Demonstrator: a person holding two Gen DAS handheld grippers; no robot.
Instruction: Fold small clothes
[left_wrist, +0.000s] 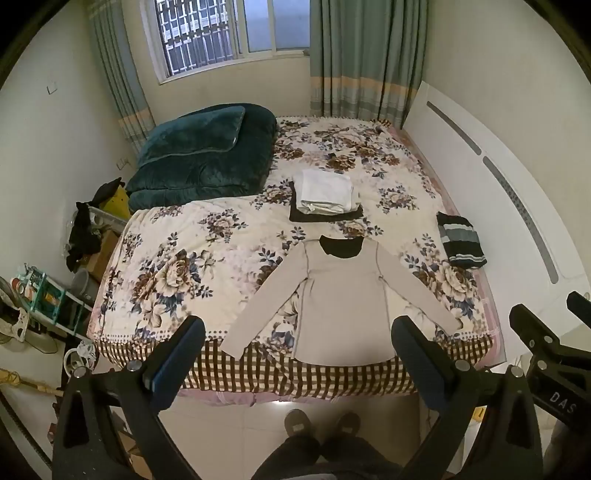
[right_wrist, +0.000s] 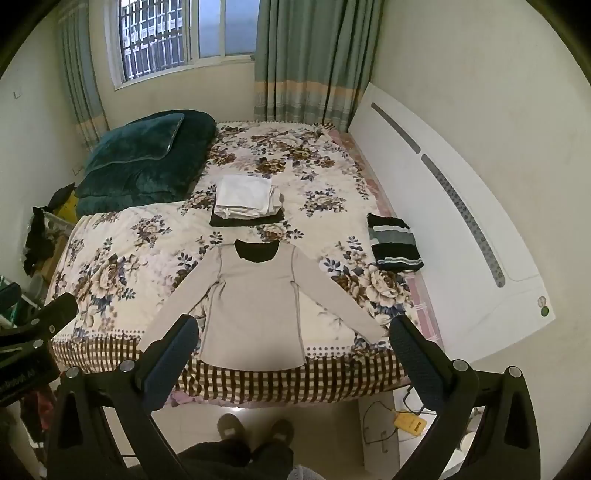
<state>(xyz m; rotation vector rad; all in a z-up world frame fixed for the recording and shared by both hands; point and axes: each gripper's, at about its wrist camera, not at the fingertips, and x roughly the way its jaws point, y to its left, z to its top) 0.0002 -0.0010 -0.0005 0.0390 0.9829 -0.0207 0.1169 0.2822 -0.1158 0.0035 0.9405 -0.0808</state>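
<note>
A beige long-sleeved top (left_wrist: 341, 306) with a black neck lining lies flat on the bed (left_wrist: 177, 266), sleeves spread, hem at the near edge. It also shows in the right wrist view (right_wrist: 255, 306). My left gripper (left_wrist: 298, 328) is open and empty, held high above the bed's near edge. My right gripper (right_wrist: 291, 328) is open and empty, also high above the near edge. It shows at the right edge of the left wrist view (left_wrist: 546, 328). A stack of folded clothes (left_wrist: 325, 194), white on dark, lies behind the top.
A folded striped dark garment (left_wrist: 461, 240) lies at the bed's right edge by the white headboard (left_wrist: 480, 177). A dark green quilt (left_wrist: 203, 155) is piled at the far left. Clutter and shelves (left_wrist: 44, 295) stand left of the bed. My feet (left_wrist: 321, 424) are on the tiled floor.
</note>
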